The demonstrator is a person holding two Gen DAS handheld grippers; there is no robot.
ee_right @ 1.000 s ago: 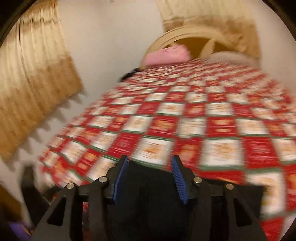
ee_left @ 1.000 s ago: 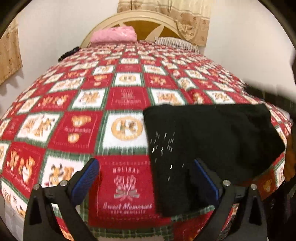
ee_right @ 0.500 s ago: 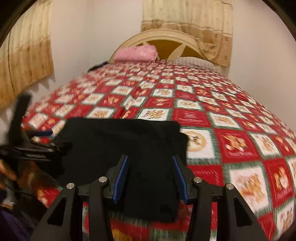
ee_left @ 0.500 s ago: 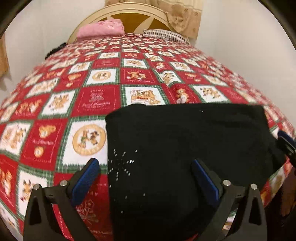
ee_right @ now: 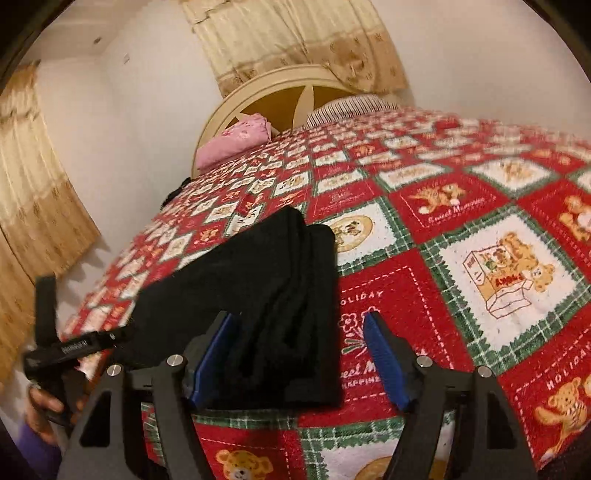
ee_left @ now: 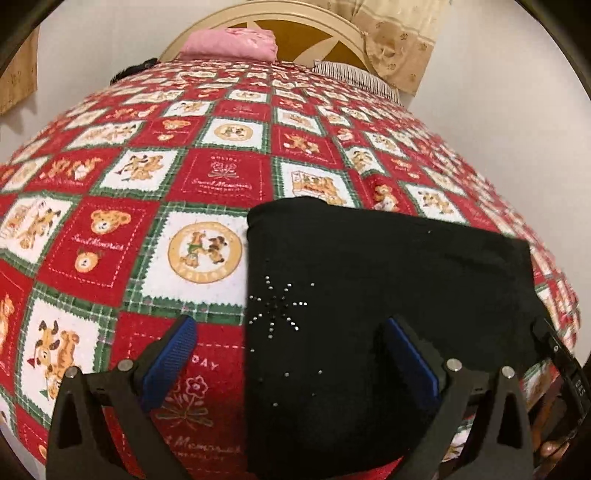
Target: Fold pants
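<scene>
Hovering low over the near edge of the bed, the left gripper (ee_left: 291, 354) holds its blue-padded fingers (ee_left: 168, 363) spread wide and empty; the left edge of the black pants (ee_left: 388, 295) falls between them. The pants lie folded into a compact rectangle on the bedspread (ee_left: 207, 177), occupying the 3 to 5 o'clock part of the left wrist view, with a small starburst of shiny studs (ee_left: 277, 306) near their left edge. Their near end drapes over the bed's edge.

In the right wrist view, the right gripper (ee_right: 299, 354) is likewise spread apart and grips nothing. Its left pad (ee_right: 210, 363) sits over the pants (ee_right: 258, 288), its right pad (ee_right: 384, 363) over the red quilt (ee_right: 480, 258). Stacked fold layers show along the bundle's right edge. At 9 o'clock in this view the left gripper's black body (ee_right: 74, 347) is partly visible, with a hand (ee_right: 44, 410) around it.

Farther out, the red, white and green patchwork quilt with teddy-bear panels covers the whole bed. At 12 o'clock in the left wrist view a pink folded cloth (ee_left: 232, 42) rests against the cream headboard (ee_left: 314, 33), a striped pillow (ee_left: 354, 75) at about 1 o'clock. Beige patterned curtains (ee_right: 295, 40) hang behind the headboard, and another curtain (ee_right: 33, 206) hangs on the wall at 9 o'clock.
</scene>
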